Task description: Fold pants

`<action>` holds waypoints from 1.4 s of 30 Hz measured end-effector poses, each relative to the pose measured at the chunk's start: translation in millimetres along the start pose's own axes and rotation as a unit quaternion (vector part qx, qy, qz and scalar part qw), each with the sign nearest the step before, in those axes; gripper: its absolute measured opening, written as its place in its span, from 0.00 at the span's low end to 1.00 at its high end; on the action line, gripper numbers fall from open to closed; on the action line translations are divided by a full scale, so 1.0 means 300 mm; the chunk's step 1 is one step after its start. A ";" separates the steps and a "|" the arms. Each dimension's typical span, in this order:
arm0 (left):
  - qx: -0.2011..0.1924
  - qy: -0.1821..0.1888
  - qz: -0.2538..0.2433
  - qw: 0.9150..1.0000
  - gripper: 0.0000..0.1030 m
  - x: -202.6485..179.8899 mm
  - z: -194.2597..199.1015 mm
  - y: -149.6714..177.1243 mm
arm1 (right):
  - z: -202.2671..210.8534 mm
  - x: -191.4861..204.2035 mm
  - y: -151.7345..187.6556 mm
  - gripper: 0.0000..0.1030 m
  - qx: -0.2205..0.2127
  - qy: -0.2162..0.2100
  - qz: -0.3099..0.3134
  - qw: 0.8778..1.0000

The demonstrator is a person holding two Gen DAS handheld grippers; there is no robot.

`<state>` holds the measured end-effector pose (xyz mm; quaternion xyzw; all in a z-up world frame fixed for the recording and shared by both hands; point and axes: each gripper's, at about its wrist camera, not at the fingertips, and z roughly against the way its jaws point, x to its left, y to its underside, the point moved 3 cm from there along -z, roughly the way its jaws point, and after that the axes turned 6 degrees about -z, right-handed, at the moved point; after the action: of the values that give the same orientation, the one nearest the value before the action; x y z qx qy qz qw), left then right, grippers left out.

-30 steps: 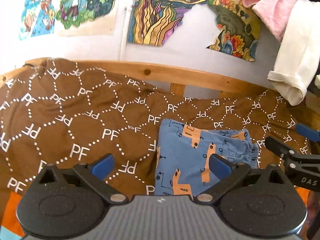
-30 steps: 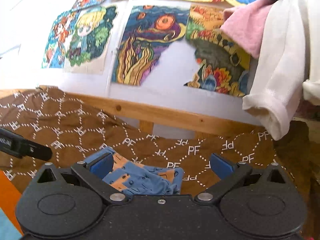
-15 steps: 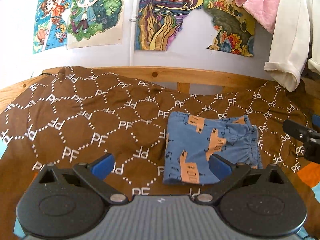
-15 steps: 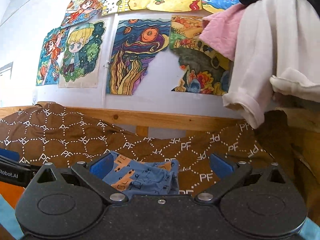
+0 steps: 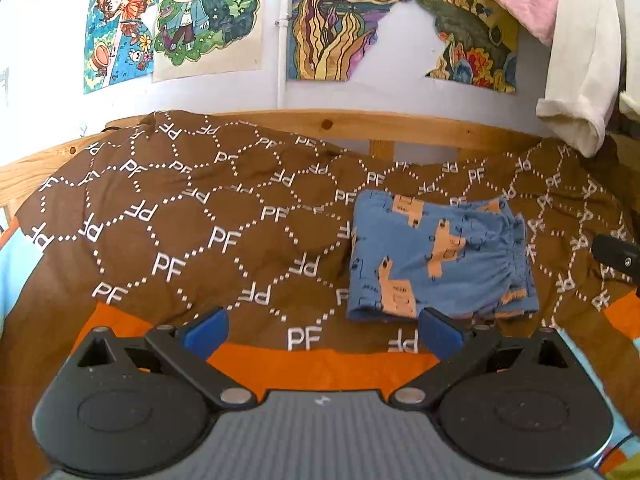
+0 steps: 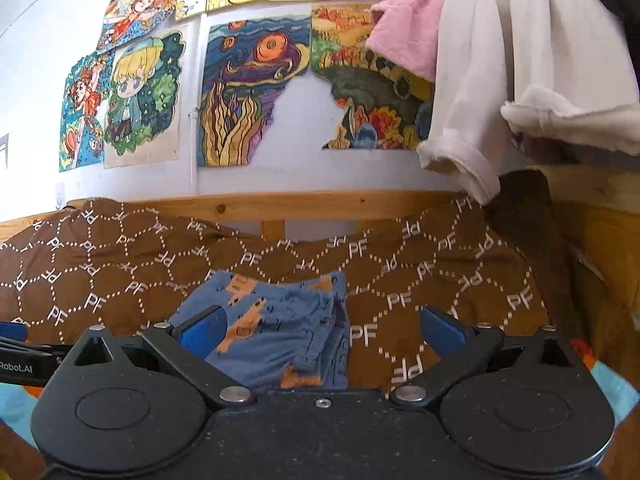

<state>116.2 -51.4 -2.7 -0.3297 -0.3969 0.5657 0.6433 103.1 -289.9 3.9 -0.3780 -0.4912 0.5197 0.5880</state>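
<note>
Blue pants [image 5: 436, 258] with orange animal prints lie folded into a compact rectangle on the brown patterned bedspread [image 5: 192, 232]. In the left wrist view they sit just beyond the right finger of my left gripper [image 5: 322, 332], which is open and holds nothing. In the right wrist view the same pants [image 6: 276, 320] lie beyond the left finger of my right gripper [image 6: 320, 330], also open with nothing between its pads. A black part of the right gripper [image 5: 616, 258] shows at the right edge of the left wrist view.
A wooden bed rail [image 5: 400, 126] runs along the back under a wall of drawings [image 5: 328, 20]. White and pink clothes [image 6: 492, 80] hang at the upper right. An orange sheet [image 5: 328, 368] shows at the bedspread's near edge.
Both grippers have drawn back and away from the folded pants, which stay in place. More of the bedspread and the wall is in view than before.
</note>
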 end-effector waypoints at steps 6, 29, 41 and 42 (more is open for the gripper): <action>0.022 -0.002 -0.007 1.000 1.00 -0.004 0.005 0.042 | 0.031 0.016 0.040 0.99 0.011 0.011 0.020 1.000; 0.017 0.007 -0.009 1.000 1.00 0.010 0.034 0.063 | 0.050 0.021 0.131 0.99 0.082 0.000 -0.031 0.996; 0.023 0.000 -0.018 1.000 1.00 0.018 0.044 0.072 | 0.044 0.021 0.135 0.99 0.096 -0.002 -0.032 0.995; 0.023 0.000 -0.018 1.000 1.00 0.018 0.044 0.072 | 0.044 0.020 0.135 0.99 0.096 -0.002 -0.031 0.995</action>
<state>94.8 -43.3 -14.6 -0.3074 -0.3894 0.5631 0.6609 80.5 -277.7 -30.7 -0.3037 -0.4517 0.5467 0.6362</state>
